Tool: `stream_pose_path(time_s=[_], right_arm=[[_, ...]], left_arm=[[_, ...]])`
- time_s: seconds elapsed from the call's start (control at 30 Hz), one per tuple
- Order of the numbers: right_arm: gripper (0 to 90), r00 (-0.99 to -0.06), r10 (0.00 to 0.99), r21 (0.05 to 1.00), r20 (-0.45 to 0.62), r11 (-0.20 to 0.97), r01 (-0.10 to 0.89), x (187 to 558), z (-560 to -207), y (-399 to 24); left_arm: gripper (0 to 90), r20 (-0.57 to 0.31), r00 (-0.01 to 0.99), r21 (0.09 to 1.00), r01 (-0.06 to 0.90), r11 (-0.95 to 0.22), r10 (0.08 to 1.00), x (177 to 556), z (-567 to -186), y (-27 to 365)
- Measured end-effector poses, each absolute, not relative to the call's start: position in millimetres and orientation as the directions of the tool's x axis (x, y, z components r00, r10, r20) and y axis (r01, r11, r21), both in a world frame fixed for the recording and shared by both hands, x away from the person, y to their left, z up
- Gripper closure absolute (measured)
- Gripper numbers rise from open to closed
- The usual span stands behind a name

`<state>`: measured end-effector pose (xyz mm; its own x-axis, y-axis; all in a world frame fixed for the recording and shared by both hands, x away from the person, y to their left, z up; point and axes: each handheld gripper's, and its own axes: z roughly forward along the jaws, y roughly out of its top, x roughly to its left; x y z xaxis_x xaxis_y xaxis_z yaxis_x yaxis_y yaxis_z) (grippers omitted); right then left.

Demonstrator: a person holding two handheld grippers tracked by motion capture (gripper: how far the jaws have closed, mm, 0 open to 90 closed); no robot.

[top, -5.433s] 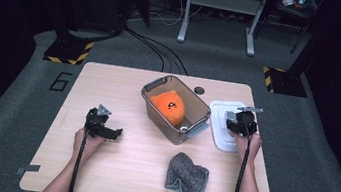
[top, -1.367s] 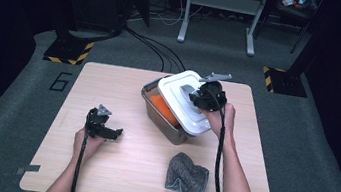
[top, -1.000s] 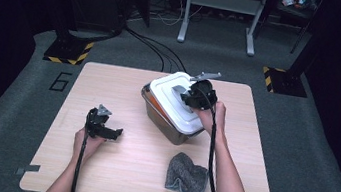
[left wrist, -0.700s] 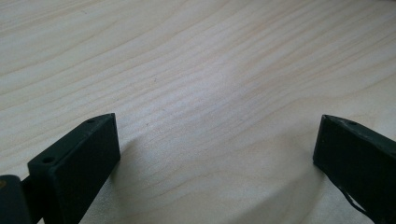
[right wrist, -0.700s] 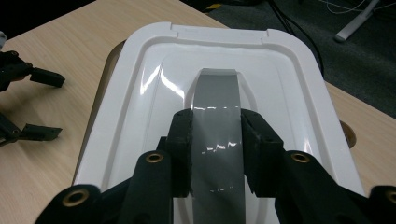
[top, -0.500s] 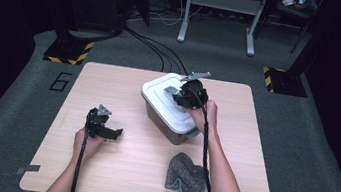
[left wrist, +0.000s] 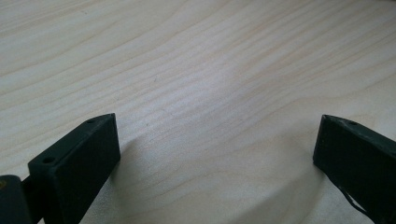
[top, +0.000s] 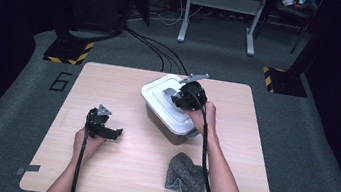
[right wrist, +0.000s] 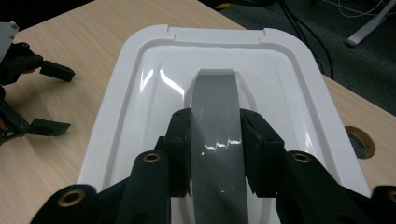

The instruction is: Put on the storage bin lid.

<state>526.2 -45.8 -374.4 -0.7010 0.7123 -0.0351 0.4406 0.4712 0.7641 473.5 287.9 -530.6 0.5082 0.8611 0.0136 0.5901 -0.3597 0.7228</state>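
Lid (top: 167, 103), glossy white plastic with rounded corners, sits on the grey box (top: 173, 131) mid-worktop (top: 106, 178). Right tongs (right wrist: 215, 140) clamp its grey handle (right wrist: 215, 107), forearm reaching forward. Left tongs (left wrist: 215, 154) rest apart over pale woodgrain.

One readable mark: a dark numeral "6" (top: 61, 81) on the grey floor (top: 19, 80), just off the table's (top: 113, 168) far left corner. Near it, a yellow-and-black hazard-striped strip (top: 67, 61) on the floor; a second one (top: 268, 73) beyond the far right corner. No lettering or brand readable elsewhere.
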Motion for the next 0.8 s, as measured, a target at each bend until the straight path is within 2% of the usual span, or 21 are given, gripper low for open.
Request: stream_pose_path(time_s=[0.13, 0.33, 0.47, 0.53, 0.8], right_arm=[[57.2, -0.69, 0.722, 0.774, -0.043, 0.461, 0.434, 525.7, -372.8, -46.5], [28.5, -0.673, 0.739, 0.791, -0.03, 0.429, 0.436, 522.7, -365.9, -57.2], [17.1, -0.649, 0.761, 0.805, -0.018, 0.396, 0.442, 517.0, -358.7, -67.7], [14.2, -0.642, 0.766, 0.815, -0.027, 0.389, 0.43, 513.0, -354.8, -74.4], [11.7, -0.6, 0.799, 0.829, -0.043, 0.363, 0.425, 492.0, -345.9, -111.5]], left_arm=[[0.4, 0.014, 0.508, 0.723, 0.59, -0.36, 0.861, 473.5, -530.6, 287.9], [0.4, 0.014, 0.509, 0.723, 0.59, -0.36, 0.861, 473.5, -530.6, 287.9], [0.5, 0.014, 0.508, 0.723, 0.59, -0.359, 0.861, 473.4, -530.6, 287.8], [0.5, 0.013, 0.508, 0.723, 0.59, -0.359, 0.861, 473.4, -530.6, 287.8], [0.5, 0.013, 0.508, 0.724, 0.59, -0.359, 0.861, 473.4, -530.6, 287.7]])
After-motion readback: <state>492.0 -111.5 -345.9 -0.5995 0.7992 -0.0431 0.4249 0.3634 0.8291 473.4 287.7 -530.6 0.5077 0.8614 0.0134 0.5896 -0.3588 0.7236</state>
